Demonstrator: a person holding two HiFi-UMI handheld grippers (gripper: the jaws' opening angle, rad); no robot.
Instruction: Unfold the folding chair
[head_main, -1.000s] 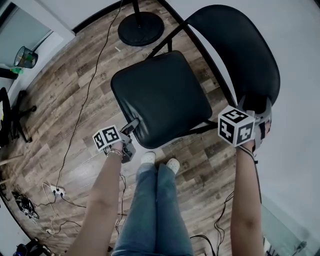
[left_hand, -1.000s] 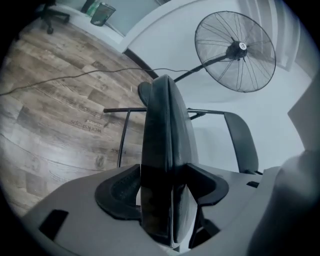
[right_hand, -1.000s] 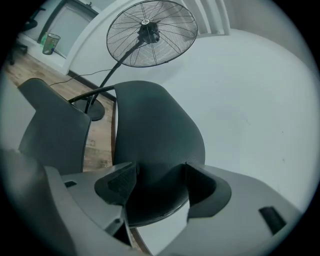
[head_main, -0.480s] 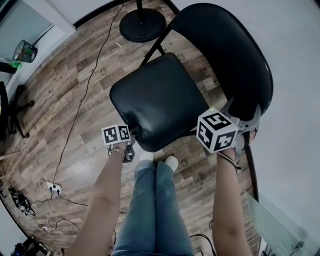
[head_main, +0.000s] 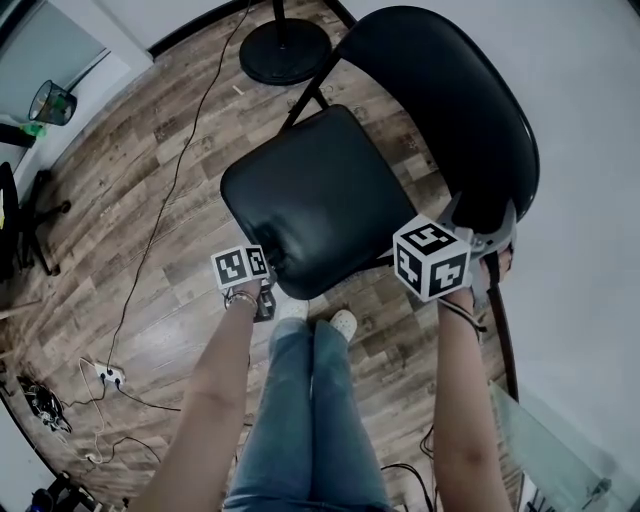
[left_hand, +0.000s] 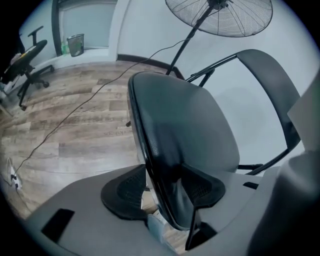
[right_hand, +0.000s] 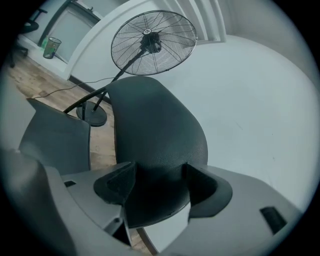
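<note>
While your right gripper (right_hand: 155, 187) clamps the backrest (right_hand: 155, 130), your left gripper (left_hand: 162, 192), jaws just closing, pinches the seat (left_hand: 185, 125) at its corner nearest you.

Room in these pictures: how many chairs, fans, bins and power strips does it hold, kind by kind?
Folding chair: 1
Office chair: 1
Pedestal fan: 1
Wastebasket: 1
Power strip: 1
Total: 5

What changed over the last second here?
The left gripper slid in at the front corner of the black padded chair seat, its fingers closing on the edge between them. The right gripper shifted left in the head view, still clamped on the black curved backrest. Round black fan base unchanged.
</note>
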